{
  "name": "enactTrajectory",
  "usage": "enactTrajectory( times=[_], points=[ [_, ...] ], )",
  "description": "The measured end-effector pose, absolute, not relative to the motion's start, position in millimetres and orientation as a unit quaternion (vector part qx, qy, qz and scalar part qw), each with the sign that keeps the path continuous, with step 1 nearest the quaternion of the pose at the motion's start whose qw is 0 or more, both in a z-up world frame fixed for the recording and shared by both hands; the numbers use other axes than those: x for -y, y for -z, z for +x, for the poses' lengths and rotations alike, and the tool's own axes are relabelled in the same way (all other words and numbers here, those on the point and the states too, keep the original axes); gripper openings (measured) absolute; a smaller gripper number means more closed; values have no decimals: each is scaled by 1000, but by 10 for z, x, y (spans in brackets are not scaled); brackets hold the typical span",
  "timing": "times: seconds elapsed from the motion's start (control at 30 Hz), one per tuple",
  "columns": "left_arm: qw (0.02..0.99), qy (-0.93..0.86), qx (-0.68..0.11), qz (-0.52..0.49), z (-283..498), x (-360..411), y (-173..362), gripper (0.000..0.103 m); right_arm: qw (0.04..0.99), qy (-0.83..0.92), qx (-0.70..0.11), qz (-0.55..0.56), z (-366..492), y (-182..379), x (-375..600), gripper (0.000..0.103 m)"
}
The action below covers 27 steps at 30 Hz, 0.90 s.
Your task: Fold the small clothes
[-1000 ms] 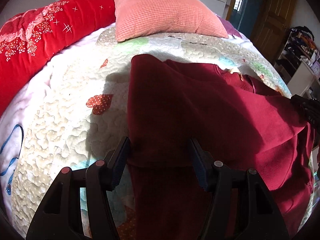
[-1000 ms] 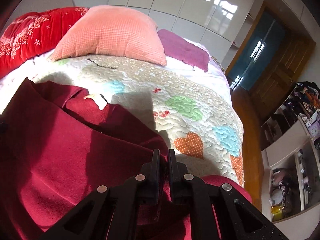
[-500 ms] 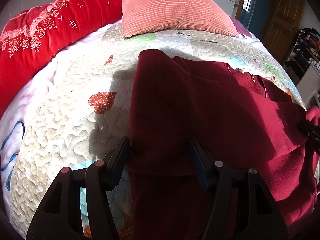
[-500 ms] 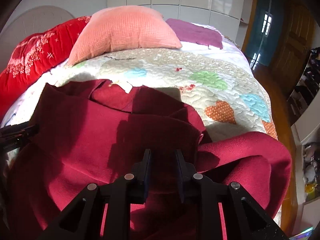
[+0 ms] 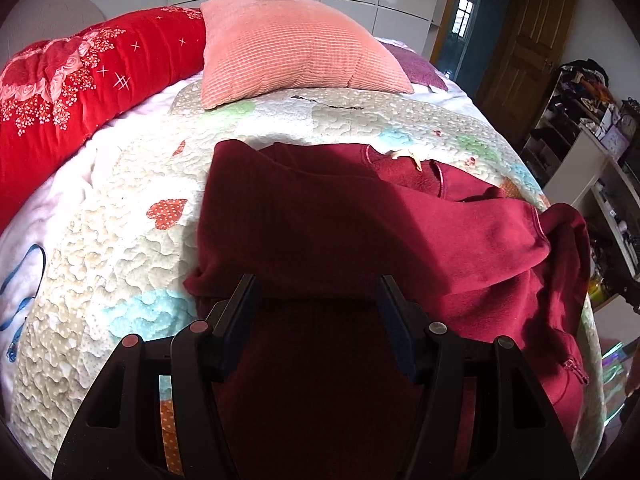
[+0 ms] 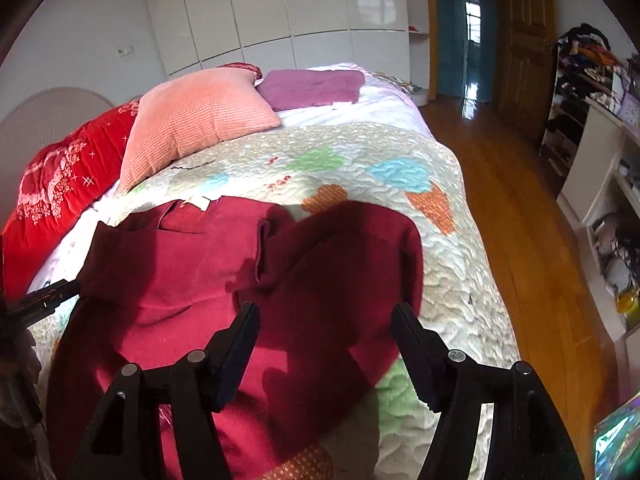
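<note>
A dark red fleece garment (image 5: 360, 232) lies on the patchwork quilt (image 5: 120, 248), its collar tag toward the pillows. One side is folded over the body, and a sleeve (image 6: 344, 256) lies bunched on the right. My left gripper (image 5: 316, 292) hovers open over the garment's near fold, gripping nothing. Above the sleeve, my right gripper (image 6: 324, 312) has its jaws opening wide, with no cloth pinched between them. In the right wrist view the left gripper's fingertips (image 6: 44, 302) show at the left edge.
A pink pillow (image 5: 296, 48) and a rolled red blanket (image 5: 72, 80) lie at the head of the bed, with a purple cloth (image 6: 312, 86) beyond. The bed's right edge drops to a wooden floor (image 6: 520, 208). Cluttered white shelves (image 6: 600, 184) stand along the right wall.
The right gripper, shut on the red fabric a second ago, has opened, released it, rolled and pulled back to the right. The left gripper has drawn back slightly, still open.
</note>
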<state>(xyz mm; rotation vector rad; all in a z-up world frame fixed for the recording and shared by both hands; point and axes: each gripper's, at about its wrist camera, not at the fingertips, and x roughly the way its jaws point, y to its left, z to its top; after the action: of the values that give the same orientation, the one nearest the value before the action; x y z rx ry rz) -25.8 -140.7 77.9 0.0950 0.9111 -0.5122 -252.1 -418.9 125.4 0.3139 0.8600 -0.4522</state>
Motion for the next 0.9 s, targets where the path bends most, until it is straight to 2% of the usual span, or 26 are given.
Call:
enactTrajectory(
  times=[0.23,0.33,0.37,0.4,0.43,0.53,0.73,0.9],
  points=[
    [850,273,-447,60,-543,1703,-733,60,835,201,-424,288,-2786,-662,4288,66],
    [848,277,-447,66,-647,1736,-756,60,851,220,-394,269,-2732,-592,4224,64],
    [849,278,-445,67,-679,1730,-770,60,858,216,-392,252,-2687,-603,4191,47],
    [849,278,-443,67,-703,1714,-790,60,862,207,-394,243,-2652,-607,4177,15],
    [850,277,-442,67,-710,1694,-807,60,862,202,-394,248,-2645,-619,4199,3],
    [855,272,-438,64,-723,1595,-861,60,873,193,-348,281,-2803,-895,4354,3],
    [861,257,-437,39,-603,1341,-885,60,920,173,-237,259,-3214,-2117,4508,3],
    [867,250,-432,9,-513,1155,-933,60,939,79,-221,251,-2989,-2793,4297,3]
  ],
)
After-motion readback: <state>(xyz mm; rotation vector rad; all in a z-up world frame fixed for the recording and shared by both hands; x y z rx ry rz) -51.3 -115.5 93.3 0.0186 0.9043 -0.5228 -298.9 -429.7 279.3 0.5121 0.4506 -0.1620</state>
